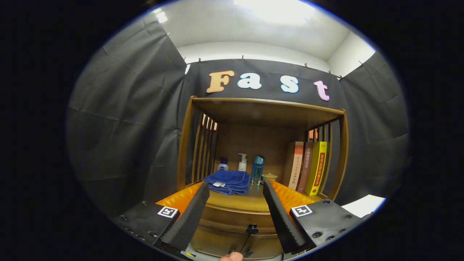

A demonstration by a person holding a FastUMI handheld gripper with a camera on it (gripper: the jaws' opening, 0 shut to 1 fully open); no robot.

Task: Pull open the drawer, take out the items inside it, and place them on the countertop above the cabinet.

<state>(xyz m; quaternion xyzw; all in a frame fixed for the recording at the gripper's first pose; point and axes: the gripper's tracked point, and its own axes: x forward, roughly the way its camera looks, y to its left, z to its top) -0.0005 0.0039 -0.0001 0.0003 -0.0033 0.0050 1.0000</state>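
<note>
My gripper (236, 188) is open, its two fingers spread wide with nothing between them. Just ahead and below them is the wooden cabinet's closed drawer front (235, 222) with a small dark knob (252, 228). Above the drawer lies the countertop (237, 200), inside a wooden shelf alcove. A folded blue towel (228, 182) rests on the countertop beyond the fingers. What the drawer holds is hidden.
Behind the towel stand a small blue-capped bottle (222, 165), a white pump bottle (242, 162), a teal tumbler (257, 169) and a small lidded jar (269, 177). Three books (309, 167) lean upright at the right. Slatted wooden sides (203, 148) flank the alcove.
</note>
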